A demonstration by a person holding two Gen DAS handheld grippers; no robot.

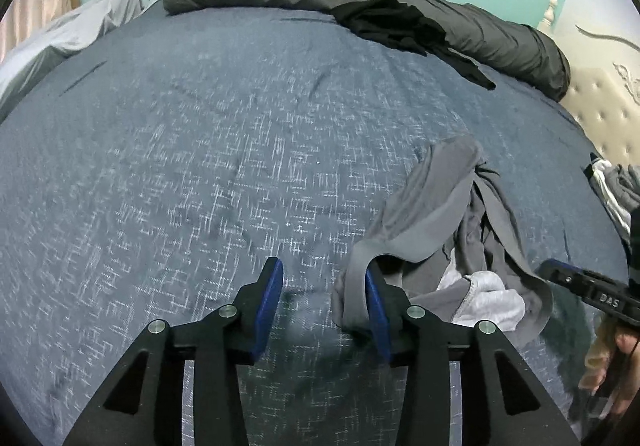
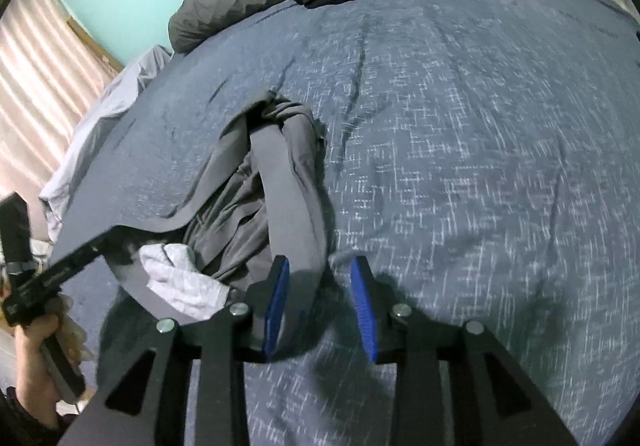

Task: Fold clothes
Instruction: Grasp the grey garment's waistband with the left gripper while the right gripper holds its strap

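The grey garment (image 1: pixel 452 230) lies crumpled on the bed (image 1: pixel 200 166), near right; the left gripper (image 1: pixel 324 298) stands apart, the waistband draped over one finger; the right gripper (image 2: pixel 320 298) is apart too, the band seemingly between its fingers; closing may bunch layers or slip off.

Both my grippers are low over the bed (image 1: pixel 200 146) right now. My left gripper (image 1: pixel 324 310) has its blue-padded fingers (image 1: pixel 270 306) spread wide, hovering just above the bed, with a loop of grey cloth (image 1: pixel 420 206) hooked over the right-hand finger, nothing pinched. My right gripper (image 2: pixel 320 310) is spread wide too, tilted a bit, the cloth lying against its left pad. Each hand (image 2: pixel 36 358) wraps its gripper's handle near the bed's edge.
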